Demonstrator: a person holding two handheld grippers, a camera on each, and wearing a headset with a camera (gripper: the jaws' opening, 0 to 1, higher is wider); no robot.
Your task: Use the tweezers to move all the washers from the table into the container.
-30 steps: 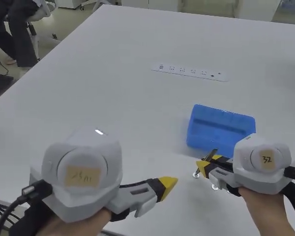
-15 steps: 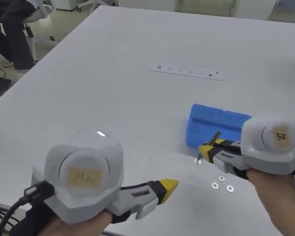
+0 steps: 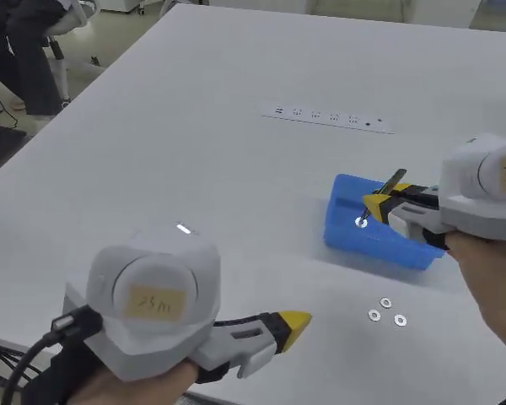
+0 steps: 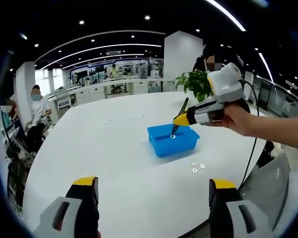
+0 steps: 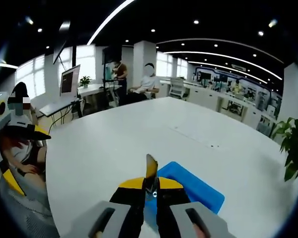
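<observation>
The blue container (image 3: 379,239) sits on the white table (image 3: 194,152). My right gripper (image 3: 378,202) is shut on the tweezers (image 3: 394,181), whose tip holds a small washer (image 3: 360,222) over the container's near-left part. Three washers (image 3: 386,313) lie on the table in front of the container. In the right gripper view the tweezers (image 5: 150,172) stick up between the shut jaws above the container (image 5: 191,191). My left gripper (image 3: 287,327) hovers low at the near left with its jaws wide apart and nothing between them (image 4: 151,198). From there I see the right gripper (image 4: 198,115), container (image 4: 172,140) and washers (image 4: 197,167).
A white power strip (image 3: 329,119) lies beyond the container. Chairs and a seated person (image 3: 21,42) are off the table's far left corner. More people and desks stand in the room behind (image 5: 134,79). A potted plant (image 4: 194,85) stands past the table.
My right gripper lifted the tweezers from beside the loose washers and carried a washer up and away to above the container. The left gripper stayed put.
</observation>
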